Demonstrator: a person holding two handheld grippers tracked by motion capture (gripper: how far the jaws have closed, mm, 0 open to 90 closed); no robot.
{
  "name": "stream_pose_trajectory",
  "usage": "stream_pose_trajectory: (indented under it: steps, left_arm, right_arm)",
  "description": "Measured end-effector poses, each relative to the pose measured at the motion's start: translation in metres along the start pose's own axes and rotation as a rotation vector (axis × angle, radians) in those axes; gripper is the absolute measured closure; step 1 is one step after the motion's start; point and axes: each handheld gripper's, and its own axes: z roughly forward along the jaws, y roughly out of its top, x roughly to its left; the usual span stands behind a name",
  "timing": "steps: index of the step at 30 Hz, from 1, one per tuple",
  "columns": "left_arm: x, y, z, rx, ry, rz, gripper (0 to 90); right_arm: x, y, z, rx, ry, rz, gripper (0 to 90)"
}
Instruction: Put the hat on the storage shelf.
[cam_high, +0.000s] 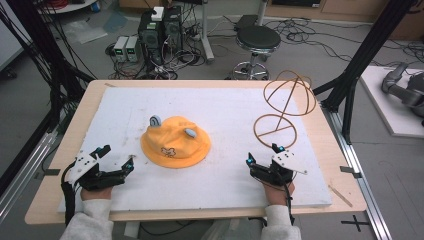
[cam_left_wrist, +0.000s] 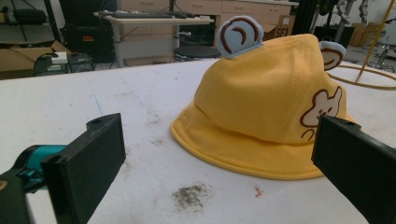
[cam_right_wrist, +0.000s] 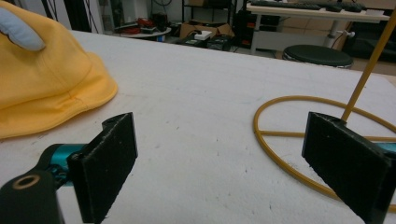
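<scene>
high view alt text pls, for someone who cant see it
A yellow bucket hat with two small blue ears lies flat mid-table on a white board, with a wire hat stand at the back right. The left gripper and right gripper, both open, rest near the front edge.

Setting: robotics or electronics laboratory. Evidence: black aluminium frame posts (cam_high: 361, 52) around a wooden table (cam_high: 95, 95), computer towers (cam_high: 161, 27) and power supplies (cam_high: 126, 48) on the grey floor amid tangled cables (cam_high: 310, 35). Also a round stool (cam_high: 257, 39) and desks with keyboards (cam_left_wrist: 140, 15).
</scene>
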Motion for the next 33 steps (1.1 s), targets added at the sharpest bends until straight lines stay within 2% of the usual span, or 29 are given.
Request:
stream_pose_trajectory:
  steps: [3,8,11,15,17,28,29,33]
  left_arm:
    - [0.000,0.000,0.000,0.004,-0.001,0.002,3.2]
    - [0.000,0.000,0.000,0.004,-0.001,0.002,3.2]
    - [0.000,0.000,0.000,0.004,-0.001,0.008,3.2]
    - [-0.001,0.000,0.000,0.007,0.000,0.014,3.2]
    - [0.000,0.000,0.000,0.006,-0.001,0.009,3.2]
    - [0.000,0.000,0.001,0.007,-0.004,0.008,3.1]
    - [0.000,0.000,0.001,0.008,-0.004,0.007,3.1]
    - [0.000,0.000,0.001,0.008,-0.003,0.004,3.2]
  right_arm:
    - [0.002,0.000,0.000,0.001,-0.005,-0.031,9.9]
    - [0.006,0.001,0.001,0.003,0.000,-0.042,9.9]
    - [0.011,0.002,0.003,0.006,0.014,-0.032,10.0]
    - [0.018,0.006,0.006,-0.012,0.025,-0.046,9.9]
    - [0.023,0.008,0.007,-0.015,0.035,-0.038,10.0]
    - [0.038,0.026,0.016,-0.041,0.078,-0.060,10.0]
    - [0.040,0.029,0.019,-0.044,0.087,-0.073,10.0]
    - [0.047,0.034,0.024,-0.042,0.118,-0.069,10.0]
